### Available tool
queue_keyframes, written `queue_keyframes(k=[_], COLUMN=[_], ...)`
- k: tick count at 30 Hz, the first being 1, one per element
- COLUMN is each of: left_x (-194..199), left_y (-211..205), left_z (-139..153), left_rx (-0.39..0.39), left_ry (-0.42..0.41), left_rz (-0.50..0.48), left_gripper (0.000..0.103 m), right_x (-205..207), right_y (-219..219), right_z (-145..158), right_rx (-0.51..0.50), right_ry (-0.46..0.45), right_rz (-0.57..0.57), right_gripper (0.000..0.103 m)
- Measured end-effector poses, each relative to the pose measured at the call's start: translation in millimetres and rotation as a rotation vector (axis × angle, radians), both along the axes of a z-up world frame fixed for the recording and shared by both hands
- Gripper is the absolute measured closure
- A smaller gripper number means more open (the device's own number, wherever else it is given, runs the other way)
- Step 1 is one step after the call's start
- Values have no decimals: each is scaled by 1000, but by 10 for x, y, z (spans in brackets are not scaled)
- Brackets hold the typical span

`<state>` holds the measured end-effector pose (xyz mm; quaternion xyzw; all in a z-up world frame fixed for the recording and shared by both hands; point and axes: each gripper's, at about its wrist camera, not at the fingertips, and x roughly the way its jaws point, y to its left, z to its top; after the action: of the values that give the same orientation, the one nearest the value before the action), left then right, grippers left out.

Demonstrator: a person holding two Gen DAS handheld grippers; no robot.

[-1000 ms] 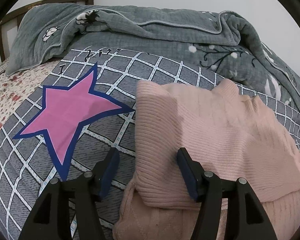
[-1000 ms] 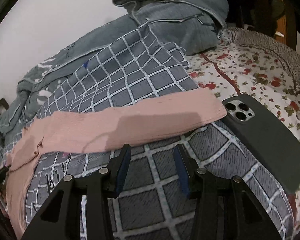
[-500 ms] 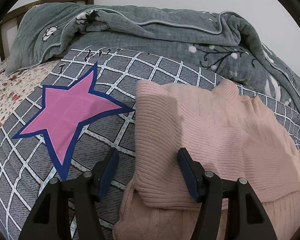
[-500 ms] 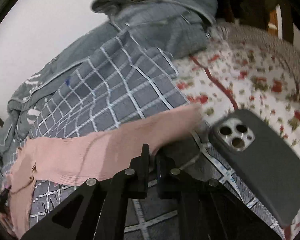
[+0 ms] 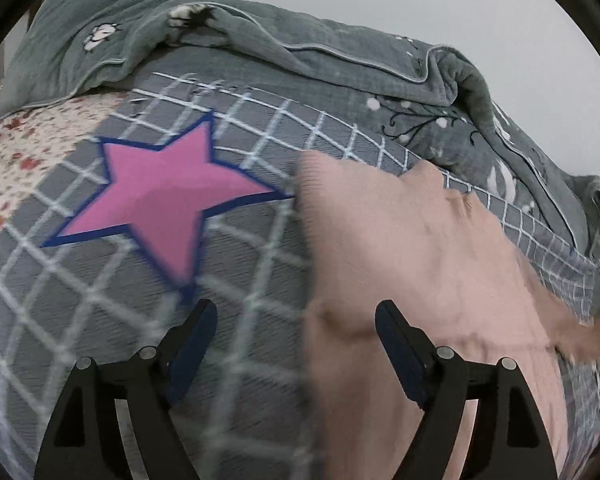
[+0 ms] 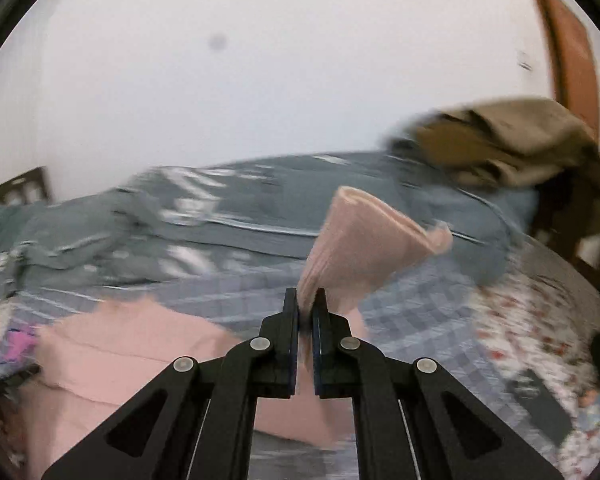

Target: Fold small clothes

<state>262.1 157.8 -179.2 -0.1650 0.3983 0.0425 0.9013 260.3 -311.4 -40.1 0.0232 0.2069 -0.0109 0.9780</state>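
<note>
1. The pink ribbed knit sweater lies on the grey checked quilt in the middle of the bed, beside a pink star patch.
2. The right gripper has its fingers pinched on the sweater's sleeve, lifted clear of the bed.
3. The left gripper hovers with fingers wide, holding nothing, over the sweater's near edge.
4. Step in hand looks like the sleeve fold; the next move calls for laying the sleeve across the body.

My right gripper, matt black plastic with silvery metal pivot pins, pinches the ribbed pink knit sweater, soft and matt. The grey checked bedspread is woven cloth with a smooth pink star patch; behind it a quilted grey-green blanket.
</note>
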Motion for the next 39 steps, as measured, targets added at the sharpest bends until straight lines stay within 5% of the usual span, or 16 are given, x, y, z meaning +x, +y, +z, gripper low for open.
queue_keyframes(k=[9, 14, 16, 18, 24, 34, 39], left_x=[-576, -717, -732, -726, -660, -196, 129], left_y=[837, 1016, 989, 925, 648, 118, 57], left_z=[29, -24, -29, -30, -17, 71, 85], left_rx=[68, 43, 53, 53, 28, -39, -59], left_ry=[37, 37, 32, 26, -1, -56, -45], left_rz=[65, 77, 68, 48, -9, -78, -75], left_gripper=[23, 23, 22, 22, 22, 25, 49], right_x=[322, 493, 548, 485, 162, 191, 387], right_y=[2145, 2990, 3117, 3150, 2688, 965, 459], right_z=[-345, -948, -1172, -1277, -1112, -1129, -1359], right_rx=[73, 76, 93, 65, -11, 20, 97], right_ry=[42, 204, 270, 291, 229, 251, 305], right_rz=[368, 457, 503, 539, 509, 205, 141], right_gripper=[98, 95, 89, 60, 57, 57, 57])
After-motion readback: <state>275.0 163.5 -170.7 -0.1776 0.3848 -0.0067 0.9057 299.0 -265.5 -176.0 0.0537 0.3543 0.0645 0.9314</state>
